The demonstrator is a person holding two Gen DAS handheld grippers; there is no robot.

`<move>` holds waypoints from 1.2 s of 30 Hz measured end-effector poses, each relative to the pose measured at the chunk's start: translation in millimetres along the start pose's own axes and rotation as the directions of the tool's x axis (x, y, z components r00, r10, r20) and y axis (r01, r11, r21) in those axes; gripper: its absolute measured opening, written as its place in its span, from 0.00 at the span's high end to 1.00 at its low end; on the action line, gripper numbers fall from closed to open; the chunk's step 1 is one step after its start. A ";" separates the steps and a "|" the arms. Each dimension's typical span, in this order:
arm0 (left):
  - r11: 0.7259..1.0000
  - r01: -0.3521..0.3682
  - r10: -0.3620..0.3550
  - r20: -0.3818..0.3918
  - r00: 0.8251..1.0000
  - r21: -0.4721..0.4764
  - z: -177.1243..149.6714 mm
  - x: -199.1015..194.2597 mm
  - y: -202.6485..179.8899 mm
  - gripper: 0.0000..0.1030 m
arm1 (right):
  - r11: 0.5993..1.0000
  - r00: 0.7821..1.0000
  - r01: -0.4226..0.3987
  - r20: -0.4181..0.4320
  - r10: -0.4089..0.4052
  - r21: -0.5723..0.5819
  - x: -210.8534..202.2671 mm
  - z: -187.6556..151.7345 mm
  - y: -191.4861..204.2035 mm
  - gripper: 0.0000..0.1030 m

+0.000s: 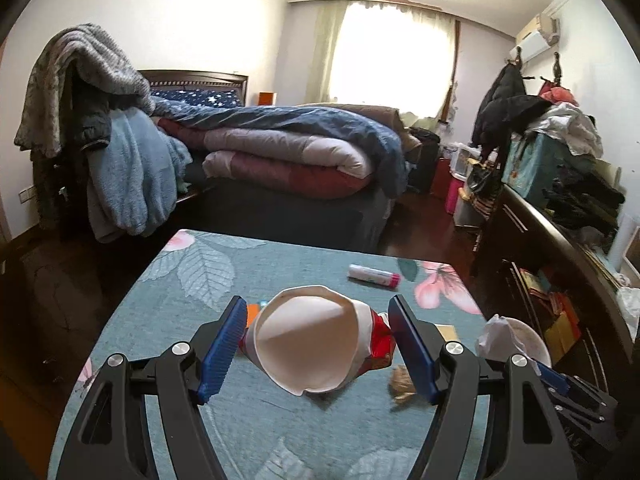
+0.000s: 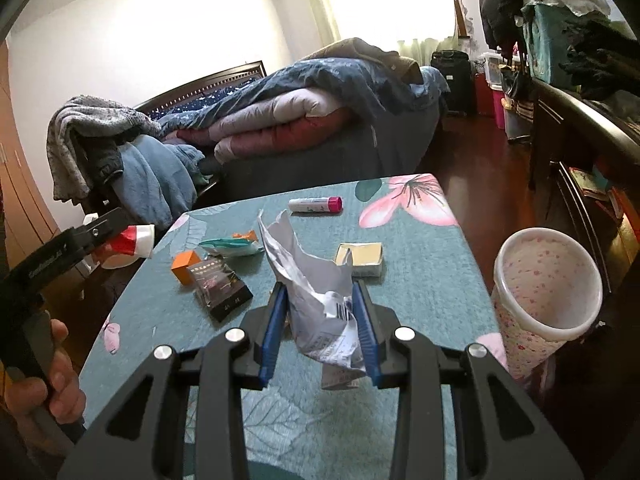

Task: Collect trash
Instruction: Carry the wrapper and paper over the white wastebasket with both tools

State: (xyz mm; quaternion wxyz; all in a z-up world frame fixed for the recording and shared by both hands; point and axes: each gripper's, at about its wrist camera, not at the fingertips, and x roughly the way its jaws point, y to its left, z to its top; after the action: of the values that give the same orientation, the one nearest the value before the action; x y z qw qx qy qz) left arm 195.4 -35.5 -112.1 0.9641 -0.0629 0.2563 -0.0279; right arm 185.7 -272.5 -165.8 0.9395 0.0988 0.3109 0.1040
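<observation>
A: What sits nearest in the left wrist view?

B: At the bottom centre, the left gripper (image 1: 318, 346) with its blue pads spread wide. Between them is a crushed red and white paper cup (image 1: 316, 342), mouth toward the lens. The left pad is at the cup's side; the right pad looks just apart from it, so I cannot tell whether the cup is truly held. In the right wrist view the same cup appears at the left edge, at the tip of that gripper and off the table's edge.

A: And the right one?

B: The right gripper (image 2: 320, 322), lower centre of its frame, is narrowed onto a crumpled white paper (image 2: 316, 296) that stands up between the pads.

A: Where does the trash go?

B: A floral waste bin (image 2: 546, 294) stands at the right of the frame, just beside the table (image 2: 420, 276), tilted in this view with its mouth open.

A: Farther up the frame?

B: On the teal floral cloth: a dark box (image 2: 222, 286) left of centre, an orange block (image 2: 185, 266) beside it, a teal wrapper (image 2: 232, 246) above, a yellow pad (image 2: 360, 258) right of the paper. Near the table's far edge lies a white tube with a pink cap (image 2: 316, 204). Beyond, a bed (image 2: 304, 116) heaped with quilts fills the upper middle
</observation>
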 end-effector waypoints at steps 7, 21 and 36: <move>0.996 0.072 -0.073 0.012 0.997 0.045 0.2 -8.7 -43.2 0.29 | 0.999 0.998 0.045 0.037 -0.046 0.021 -28.7 -3.0 -24.8 0.66; 0.955 0.228 -0.230 -0.016 0.973 0.189 -3.6 13.2 -158.1 0.29 | 0.979 0.979 0.173 0.089 -0.183 0.112 -63.3 -3.4 -107.5 0.66; 0.887 0.362 -0.334 -0.143 0.932 0.287 -18.3 95.5 -282.2 0.29 | 0.908 0.939 0.321 0.035 -0.343 0.268 -41.3 -10.2 -236.2 0.66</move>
State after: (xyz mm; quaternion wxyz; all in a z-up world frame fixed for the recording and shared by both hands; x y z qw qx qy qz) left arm 263.0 -325.1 -136.4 0.9288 0.0447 0.2765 -0.2428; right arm 178.8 -508.3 -209.7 0.9345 0.1700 0.2955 -0.1027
